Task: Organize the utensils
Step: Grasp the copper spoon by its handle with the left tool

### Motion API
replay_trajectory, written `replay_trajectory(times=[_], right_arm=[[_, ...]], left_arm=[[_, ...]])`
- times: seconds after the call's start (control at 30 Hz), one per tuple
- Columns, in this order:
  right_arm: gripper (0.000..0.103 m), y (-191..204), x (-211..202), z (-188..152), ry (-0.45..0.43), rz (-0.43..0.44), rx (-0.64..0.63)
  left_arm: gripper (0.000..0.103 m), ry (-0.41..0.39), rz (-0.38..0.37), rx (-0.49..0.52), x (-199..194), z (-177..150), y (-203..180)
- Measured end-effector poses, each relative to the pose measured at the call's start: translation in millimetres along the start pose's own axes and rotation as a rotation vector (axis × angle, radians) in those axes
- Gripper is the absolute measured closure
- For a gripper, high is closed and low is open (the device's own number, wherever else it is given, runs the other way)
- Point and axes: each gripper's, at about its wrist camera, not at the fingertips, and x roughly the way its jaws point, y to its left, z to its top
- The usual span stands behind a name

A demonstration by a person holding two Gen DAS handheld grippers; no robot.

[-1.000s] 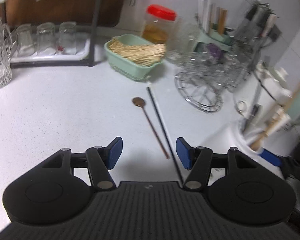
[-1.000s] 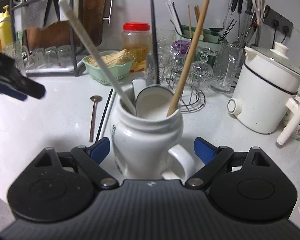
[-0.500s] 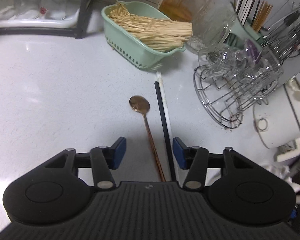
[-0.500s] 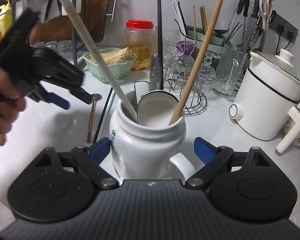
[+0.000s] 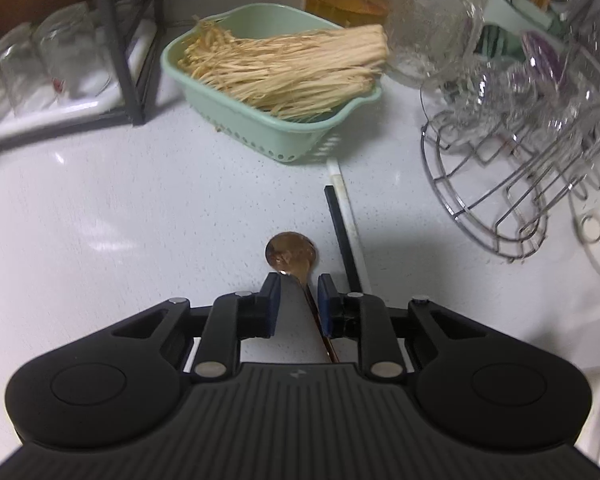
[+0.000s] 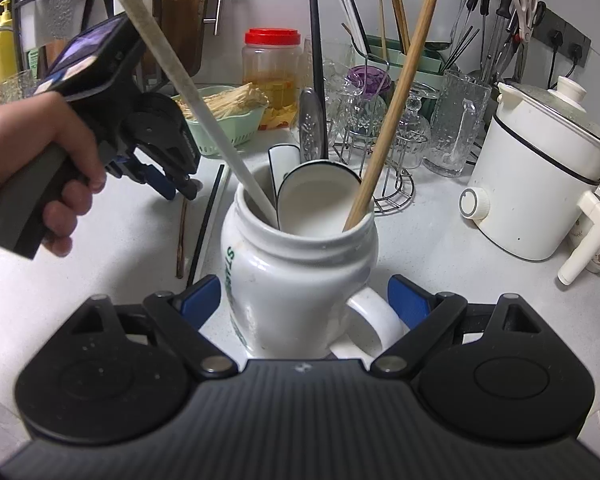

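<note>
The left gripper has been closing around the spoon – pads not squeezing it yet – bowl at 12 o'clock.

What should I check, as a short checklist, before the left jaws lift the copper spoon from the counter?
1. Copper spoon neck lies between the left gripper jaws, which have just been closing: ok.
2. Pads pressing the spoon: not ok, a gap remains.
3. Black chopstick outside the jaws: ok.
4. White mug upright between the right gripper jaws: ok.
5. Mug firmly clamped: cannot tell.
</note>
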Motion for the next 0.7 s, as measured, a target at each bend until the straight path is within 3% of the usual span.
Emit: replay_trajectory(times=[0.33, 0.4, 0.53, 0.7], right_arm=[[0.011, 7.9, -4.0, -0.8, -0.048, 0.003, -0.052], [0.011, 7.0, -4.0, -0.5, -0.048, 0.000, -0.052], [0.011, 2.3, -2.6, 0.1, -0.048, 0.005, -0.010], [0.011, -1.3, 3.8, 0.7, -0.036, 0.012, 0.025]], left_arm=[[0.080, 0.097, 0.073, 0.115, 9.0, 16.9, -25.4], [0.090, 0.103, 0.077, 0.119, 10.0, 19.4, -29.7], [0.099, 0.070, 0.114, 0.186, 11.3, 20.1, -41.7], [0.100, 0.055, 0.117, 0.220, 11.3, 19.5, -43.5]])
